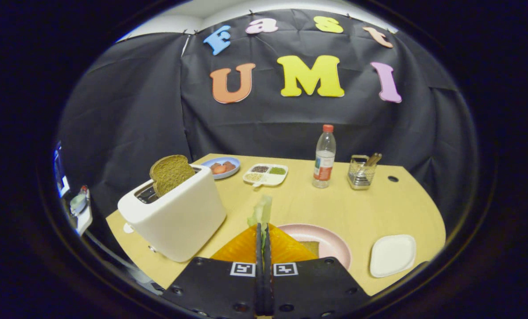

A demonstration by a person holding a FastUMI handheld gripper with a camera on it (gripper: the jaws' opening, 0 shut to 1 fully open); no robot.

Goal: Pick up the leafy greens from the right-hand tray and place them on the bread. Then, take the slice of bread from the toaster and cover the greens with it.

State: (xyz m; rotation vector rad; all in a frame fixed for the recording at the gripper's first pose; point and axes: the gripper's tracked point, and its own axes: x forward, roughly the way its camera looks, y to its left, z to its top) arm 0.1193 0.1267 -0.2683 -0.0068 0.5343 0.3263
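Observation:
My gripper [262,227] is shut on the leafy greens [262,211]; a pale green leaf sticks up from between the tips of the orange fingers [242,248]. Just right of the fingers lies a pink plate [330,239] with a brown slice of bread [312,247] on it, partly hidden by the right finger. The white toaster [175,212] stands to the left of the fingers, and a brown bread slice [171,173] pokes up out of its slot. Farther right, near the table's front edge, sits the white square tray [392,254], bare on top.
At the back of the yellow table [299,204] are a blue plate with reddish food [222,167], a white divided dish of grains [266,174], a clear water bottle with a red cap [324,157] and a wire holder with utensils [361,173]. A cable trails off the table's left side.

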